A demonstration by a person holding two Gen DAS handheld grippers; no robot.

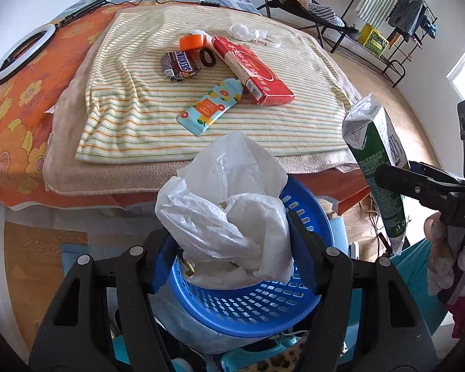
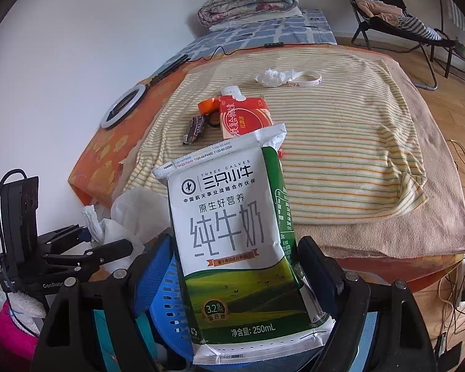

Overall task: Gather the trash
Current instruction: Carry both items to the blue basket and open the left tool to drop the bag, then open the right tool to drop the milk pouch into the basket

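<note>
1. Left wrist view: the left hand-held gripper (image 1: pixel 229 260) pinches one crumpled white plastic bag (image 1: pixel 229 204) between its two blue pads, above one blue perforated plastic basket (image 1: pixel 254 303). On the striped yellow towel (image 1: pixel 139 105) covering the bed lie one brown Snickers wrapper (image 1: pixel 179 65), one orange tape roll (image 1: pixel 192 42), one black ring (image 1: pixel 206 57), one red cardboard box (image 1: pixel 254 71), one light-blue flowered pouch (image 1: pixel 210 107) and one crumpled white tissue (image 1: pixel 243 32). At the right edge, the right hand-held gripper (image 1: pixel 393 176) holds one green-and-white milk carton (image 1: pixel 378 167).
2. Right wrist view: the right hand-held gripper (image 2: pixel 245 279) clamps that one milk carton (image 2: pixel 232 241) upright between its pads, near the bed's edge. The left hand-held gripper (image 2: pixel 102 245) shows at left beside the bag (image 2: pixel 124 217).
</note>
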